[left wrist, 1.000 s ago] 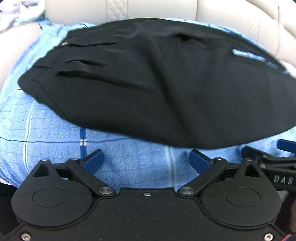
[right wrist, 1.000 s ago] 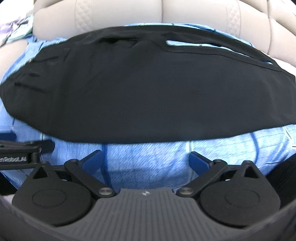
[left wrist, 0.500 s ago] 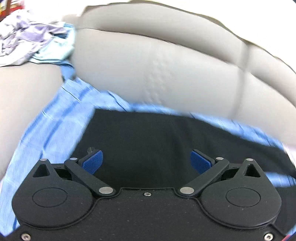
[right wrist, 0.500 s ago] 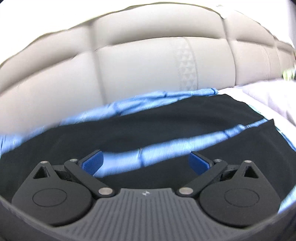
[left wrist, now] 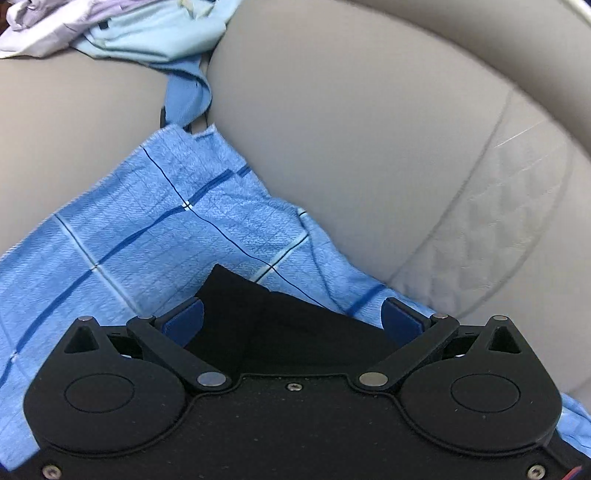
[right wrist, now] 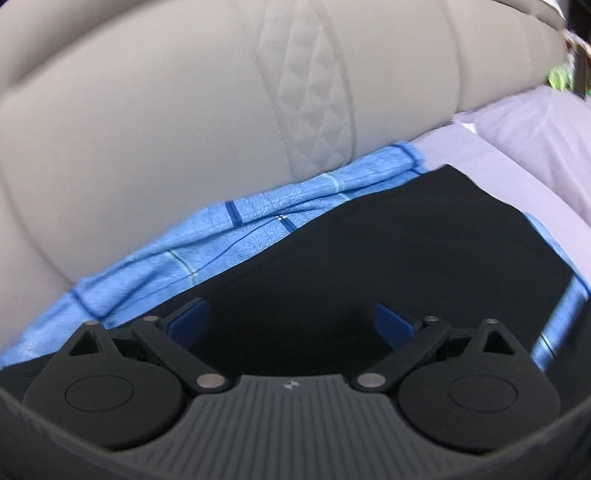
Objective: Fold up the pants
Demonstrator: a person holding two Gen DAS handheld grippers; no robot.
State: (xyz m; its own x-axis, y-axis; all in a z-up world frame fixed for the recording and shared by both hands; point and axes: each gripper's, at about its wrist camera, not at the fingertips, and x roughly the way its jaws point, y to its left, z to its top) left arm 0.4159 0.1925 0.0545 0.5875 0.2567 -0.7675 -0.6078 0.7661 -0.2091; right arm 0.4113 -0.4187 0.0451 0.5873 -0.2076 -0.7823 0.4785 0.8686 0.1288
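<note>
The black pants (right wrist: 406, 258) lie flat on a blue checked cloth (right wrist: 229, 236) spread over a beige sofa seat. In the left wrist view only one corner of the pants (left wrist: 251, 306) shows, lying on the same cloth (left wrist: 122, 229). My left gripper (left wrist: 291, 319) hovers over that corner with its blue pads wide apart and nothing pinched between them. My right gripper (right wrist: 290, 321) stands open above the far edge of the pants, its pads clear of the fabric. Most of the pants are hidden under both gripper bodies.
The padded beige sofa backrest (right wrist: 184, 110) rises just behind the cloth. A heap of pale crumpled clothes (left wrist: 110, 29) lies at the far left. A lilac sheet or cushion (right wrist: 535, 147) lies beyond the right end of the pants.
Both grippers have swept from the near side of the pants across to the far edge by the backrest, the left toward the left corner, the right toward the right end. Both rolled.
</note>
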